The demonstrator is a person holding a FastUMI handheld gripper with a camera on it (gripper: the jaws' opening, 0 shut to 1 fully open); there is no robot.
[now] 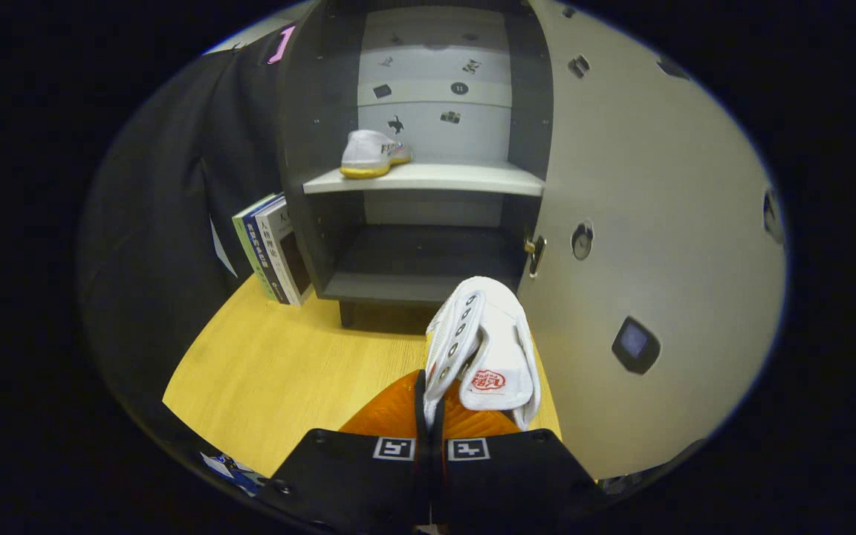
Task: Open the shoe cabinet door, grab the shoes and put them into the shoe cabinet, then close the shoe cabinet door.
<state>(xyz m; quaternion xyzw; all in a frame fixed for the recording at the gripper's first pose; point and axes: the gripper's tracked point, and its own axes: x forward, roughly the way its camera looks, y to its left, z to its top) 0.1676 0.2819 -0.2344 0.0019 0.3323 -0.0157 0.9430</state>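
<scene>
One white shoe (484,349), pinched by its side wall in the hand-held gripper (432,401), points lengthwise toward the open cabinet (428,178).

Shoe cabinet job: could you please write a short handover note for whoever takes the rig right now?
Hand-held gripper: shut on the white shoe's upper edge, carried above the wooden floor, just ahead of the fingers.
Shoe cabinet: door swung open, to the right.
Other white shoe: already on the upper shelf.
Books: leaning against the cabinet's left side.
Done: door opened, first shoe stored.
Left: place the held shoe inside, release, close the door.
</scene>
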